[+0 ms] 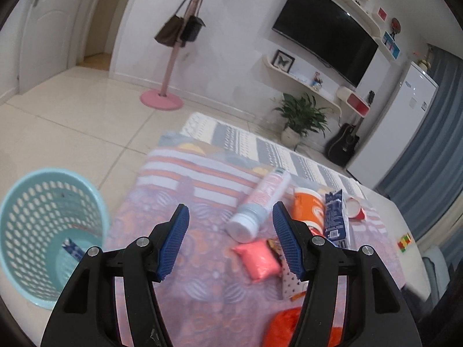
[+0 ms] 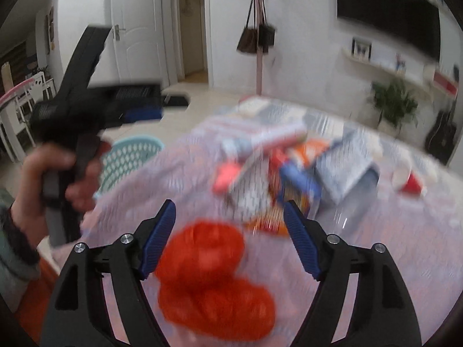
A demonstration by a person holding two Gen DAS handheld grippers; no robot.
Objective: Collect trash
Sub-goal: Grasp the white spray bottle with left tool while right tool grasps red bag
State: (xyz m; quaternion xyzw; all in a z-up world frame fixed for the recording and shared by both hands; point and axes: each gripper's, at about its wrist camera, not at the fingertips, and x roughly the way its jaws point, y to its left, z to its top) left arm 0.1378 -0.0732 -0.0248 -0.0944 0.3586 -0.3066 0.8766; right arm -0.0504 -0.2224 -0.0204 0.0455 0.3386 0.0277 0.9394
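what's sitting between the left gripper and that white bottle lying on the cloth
Nothing visible. The left gripper is open, and the white bottle lies on its side just ahead, its cap end showing between the fingertips. The pink packet sits nearer the camera, below the bottle, not across the approach.

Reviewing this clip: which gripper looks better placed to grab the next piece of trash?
Probably right. The right gripper is open with the red plastic bag directly between its fingers. The left gripper, also open, hovers over bare tablecloth, closer to the teal basket.
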